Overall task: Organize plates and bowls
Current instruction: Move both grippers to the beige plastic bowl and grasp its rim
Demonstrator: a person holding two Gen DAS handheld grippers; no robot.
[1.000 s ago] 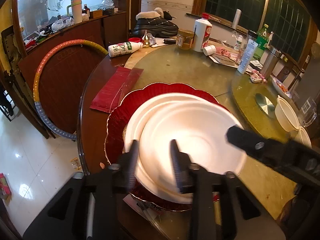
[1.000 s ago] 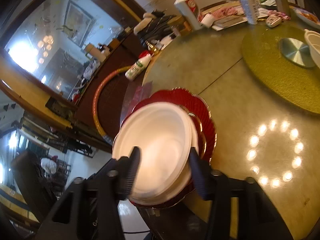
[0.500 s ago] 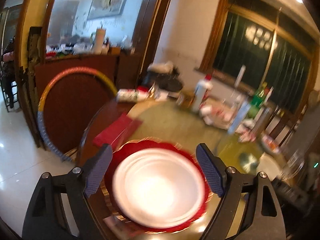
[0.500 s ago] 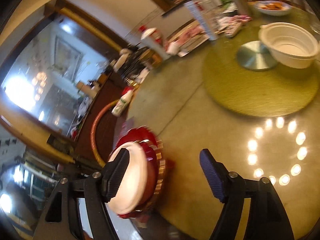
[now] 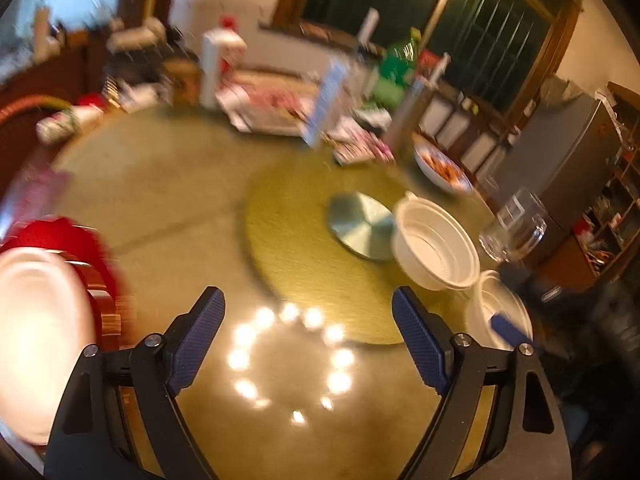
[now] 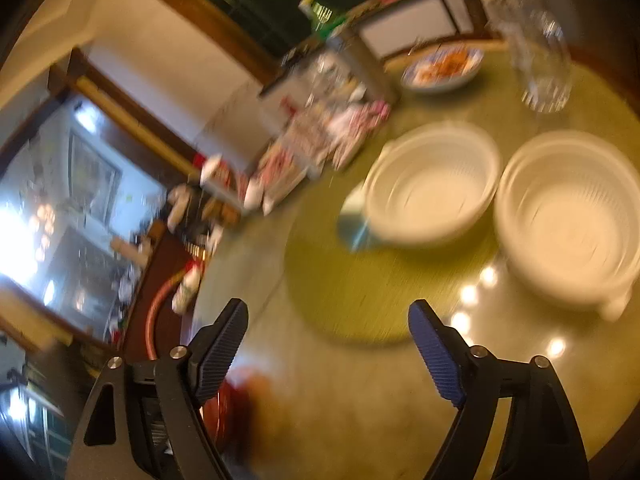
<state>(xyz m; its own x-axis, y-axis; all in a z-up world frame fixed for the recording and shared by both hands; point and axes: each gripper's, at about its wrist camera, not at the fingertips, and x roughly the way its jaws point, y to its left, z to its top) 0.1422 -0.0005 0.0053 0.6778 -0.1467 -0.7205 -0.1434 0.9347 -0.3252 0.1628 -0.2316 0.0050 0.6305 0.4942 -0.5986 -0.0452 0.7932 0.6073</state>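
A stack of white plates (image 5: 36,340) lies on a red scalloped plate (image 5: 68,236) at the far left of the left wrist view, well left of my left gripper (image 5: 306,296), which is open and holds nothing. Two white bowls (image 5: 436,244) (image 5: 500,312) stand to its right on the table. In the right wrist view the same bowls (image 6: 432,188) (image 6: 568,220) lie ahead and to the right of my right gripper (image 6: 327,307). Its jaws are opening with nothing between them. A bit of the red plate (image 6: 224,404) shows behind its left finger.
A yellow-green turntable (image 5: 304,248) with a metal disc (image 5: 360,224) fills the table's middle. Beyond the bowls stand a clear glass (image 5: 512,228) and a dish of food (image 5: 440,168). Bottles, papers and packets crowd the far side. Both views are blurred.
Both grippers let go of the white plate on the stack and opened wide. They swung right across the table, so the plates slid to the left edge and the bowls came into view.
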